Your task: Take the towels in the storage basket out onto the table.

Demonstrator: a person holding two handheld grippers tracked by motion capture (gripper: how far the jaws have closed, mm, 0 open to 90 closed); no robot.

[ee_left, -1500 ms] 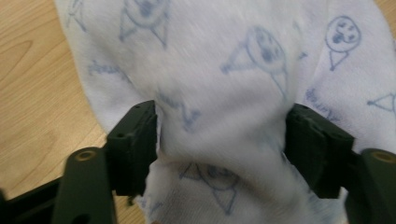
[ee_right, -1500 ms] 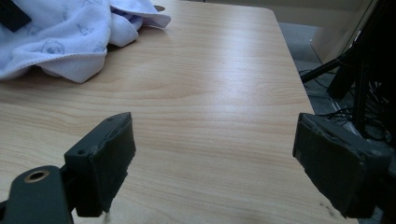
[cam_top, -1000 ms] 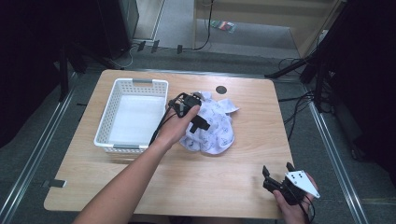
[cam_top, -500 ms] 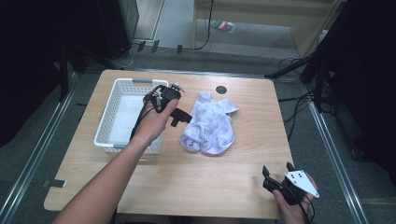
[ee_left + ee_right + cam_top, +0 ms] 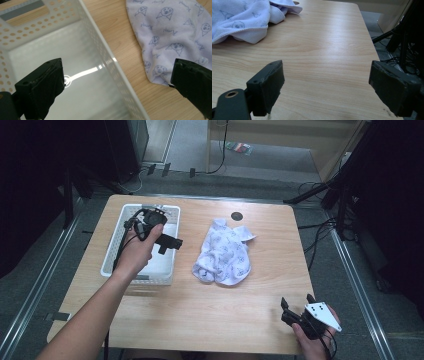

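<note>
So the left gripper (image 5: 167, 243) has pulled off the printed towel (image 5: 225, 255) and is now over the white basket (image 5: 112, 255), jaws wide, empty. Towel's still mid-table, right gripper (image 5: 296, 306) open too.

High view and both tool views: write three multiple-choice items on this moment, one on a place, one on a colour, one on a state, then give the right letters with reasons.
1. Where does the cloth lie?
A. in the basket
B. on the table, right of the basket
C. on the floor

2. What colour is the basket?
A. white
B. red
C. black

3. How does the left tool stand?
A. shut on the cloth
B. shut on the basket rim
C. open, holding nothing

Answers: 1 B, the cloth rests on the bare wood of the table beside the basket. 2 A, its perforated walls are white. 3 C, the left tool view shows its jaws wide apart, with the basket wall and the cloth seen between them, gripping neither.
</note>
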